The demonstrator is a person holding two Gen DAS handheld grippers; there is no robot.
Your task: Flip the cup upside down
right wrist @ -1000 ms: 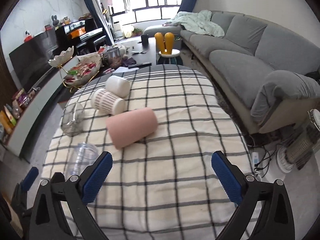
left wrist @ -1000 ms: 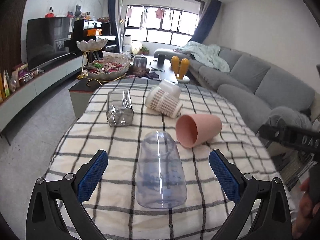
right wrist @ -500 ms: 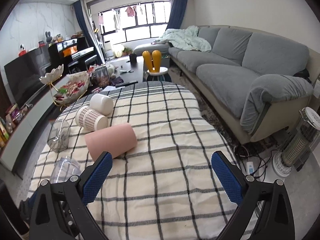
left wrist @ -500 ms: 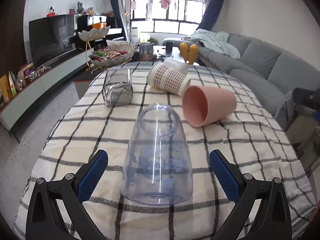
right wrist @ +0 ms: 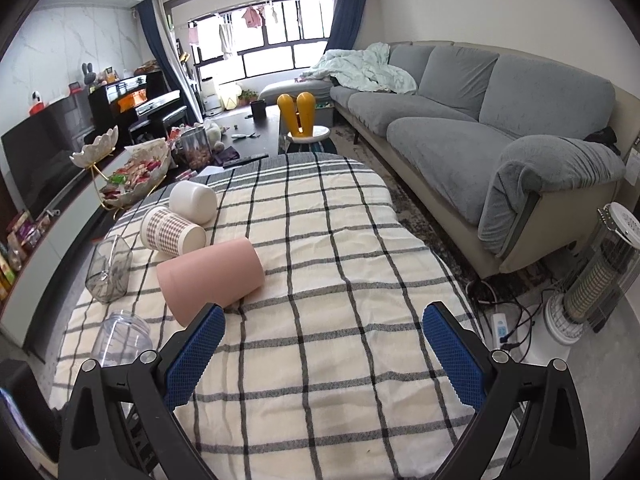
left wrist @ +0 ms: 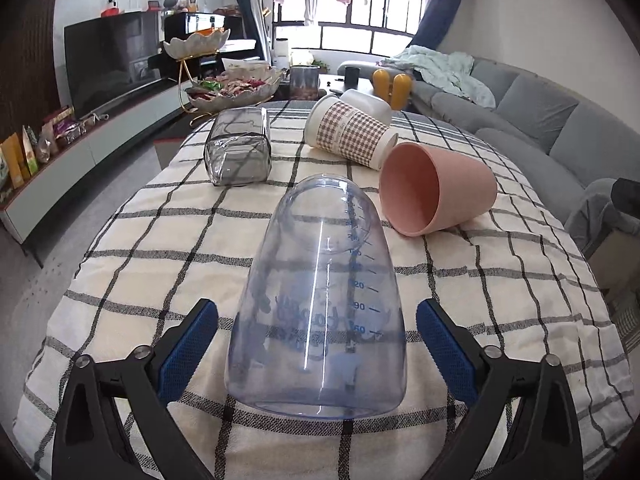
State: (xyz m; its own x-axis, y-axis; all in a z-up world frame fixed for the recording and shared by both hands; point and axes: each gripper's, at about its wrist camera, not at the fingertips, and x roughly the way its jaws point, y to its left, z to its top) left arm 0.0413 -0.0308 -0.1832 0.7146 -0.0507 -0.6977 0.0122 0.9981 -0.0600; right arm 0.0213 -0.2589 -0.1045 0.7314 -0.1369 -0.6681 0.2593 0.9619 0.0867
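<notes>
A clear bluish plastic cup [left wrist: 320,312] with printed measuring marks stands upside down, mouth on the checked tablecloth [left wrist: 140,248]. My left gripper [left wrist: 318,344] is open, its blue pads on either side of the cup's lower part without touching it. The same cup shows at the lower left of the right wrist view [right wrist: 120,336]. My right gripper [right wrist: 324,356] is open and empty above bare cloth near the table's front. A pink cup [left wrist: 436,188] lies on its side just beyond, also in the right wrist view [right wrist: 212,276].
A patterned paper cup [left wrist: 348,136] and a white cup [left wrist: 370,106] lie on their sides further back. A square glass tumbler [left wrist: 240,148] lies at the left. A grey sofa [right wrist: 500,120] runs along the right; a heater [right wrist: 596,276] stands on the floor.
My left gripper has dropped lower and come closer to the clear cup, which now sits between its pads. My right gripper has drawn back and risen a little.
</notes>
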